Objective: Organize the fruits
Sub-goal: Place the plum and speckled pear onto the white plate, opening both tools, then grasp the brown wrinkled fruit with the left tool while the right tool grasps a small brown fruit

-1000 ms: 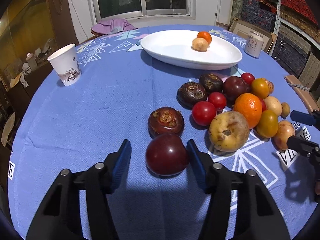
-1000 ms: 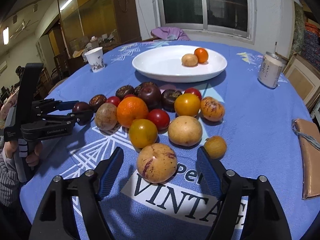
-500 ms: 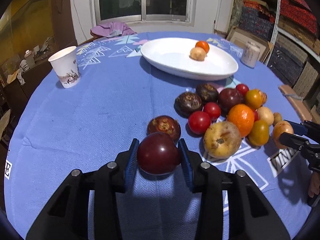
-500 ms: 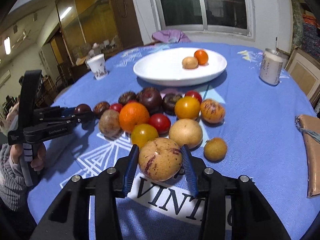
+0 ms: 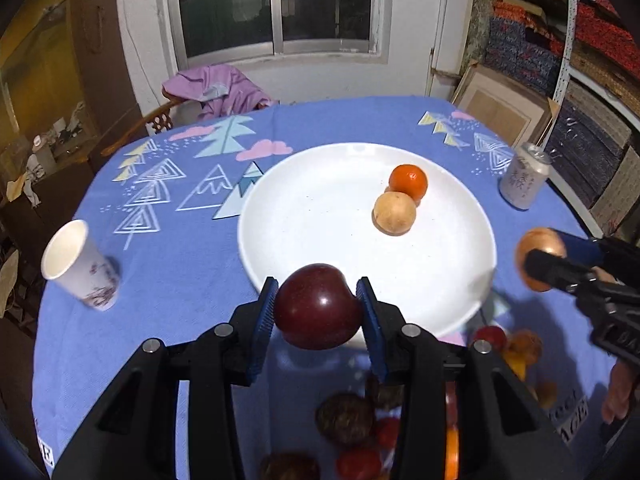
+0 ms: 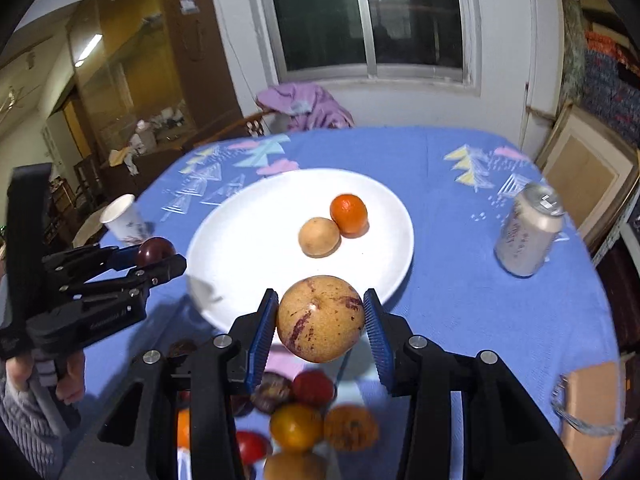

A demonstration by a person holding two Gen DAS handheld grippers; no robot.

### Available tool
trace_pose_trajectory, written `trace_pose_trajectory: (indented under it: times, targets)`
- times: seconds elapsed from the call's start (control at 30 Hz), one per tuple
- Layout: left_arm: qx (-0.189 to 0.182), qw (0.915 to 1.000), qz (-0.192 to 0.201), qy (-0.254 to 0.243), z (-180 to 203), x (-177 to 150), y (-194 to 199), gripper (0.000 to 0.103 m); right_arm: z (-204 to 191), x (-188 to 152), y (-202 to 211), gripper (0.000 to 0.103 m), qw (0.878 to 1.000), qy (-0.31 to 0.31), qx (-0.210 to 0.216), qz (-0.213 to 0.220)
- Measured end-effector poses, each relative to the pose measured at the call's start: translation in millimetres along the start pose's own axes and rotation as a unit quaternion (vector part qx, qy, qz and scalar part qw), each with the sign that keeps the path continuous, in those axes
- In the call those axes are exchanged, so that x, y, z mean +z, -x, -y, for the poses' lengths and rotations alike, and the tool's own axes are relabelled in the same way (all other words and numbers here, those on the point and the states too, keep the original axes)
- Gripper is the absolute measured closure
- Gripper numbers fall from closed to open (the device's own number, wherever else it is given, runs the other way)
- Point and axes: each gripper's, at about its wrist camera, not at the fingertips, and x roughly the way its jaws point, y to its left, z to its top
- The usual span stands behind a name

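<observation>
Paper cup [image 5: 80,266]: stood on the blue tablecloth [image 5: 180,248], far left.
Left gripper [image 5: 318,310]: jaws pinched a dark red fruit [image 5: 318,312] above the white plate's [image 5: 304,248] near rim.
Plate: held an orange [image 5: 408,180] touching a tan fruit [image 5: 394,213].
Right gripper [image 6: 320,322]: jaws pinched a speckled yellow fruit [image 6: 320,324] over the near rim.
Can [image 6: 528,236]: far right.

Blue-clothed table [image 5: 188,264] bears white plate [image 5: 304,216], cup [image 5: 80,266], can [image 5: 524,182]
</observation>
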Motion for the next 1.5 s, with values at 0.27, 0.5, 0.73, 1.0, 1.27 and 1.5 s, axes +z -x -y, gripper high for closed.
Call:
trace_pose_trajectory:
  times: [0.27, 0.5, 0.73, 1.0, 1.27, 1.5]
  targets:
    - [0.0, 0.9995, -0.027, 0.019, -5.9, -5.4, -39.9, 0.043, 9.6, 4.2, -36.5, 0.04, 0.999, -0.037, 0.006, 0.0]
    - [0.024, 0.9985, 0.043, 0.022, -23.6, -36.9, 36.6, 0.016, 8.0, -31.4, 52.2, 0.026, 0.996, -0.031, 0.012, 0.087]
    - [0.095, 0.9932, 0.064, 0.02, -35.3, -120.3, 72.7, 0.008, -2.8, -128.5, 99.9, 0.013, 0.987, 0.012, -0.073, 0.142]
    - [0.083, 0.996, 0.019, 0.028, -40.0, -143.3, 52.8, 0.008, 1.4, -141.5, 91.6, 0.013, 0.993, 0.008, -0.058, 0.104]
    - [0.077, 0.997, 0.002, -0.001, -27.3, -144.9, 39.4, 0.008, 4.7, -141.4, 72.6, 0.013, 0.996, -0.004, -0.07, 0.06]
    - [0.059, 0.9982, 0.002, -0.007, -23.8, -142.0, 33.4, 0.008, 6.1, -143.7, 63.1, 0.013, 0.997, -0.009, -0.066, 0.035]
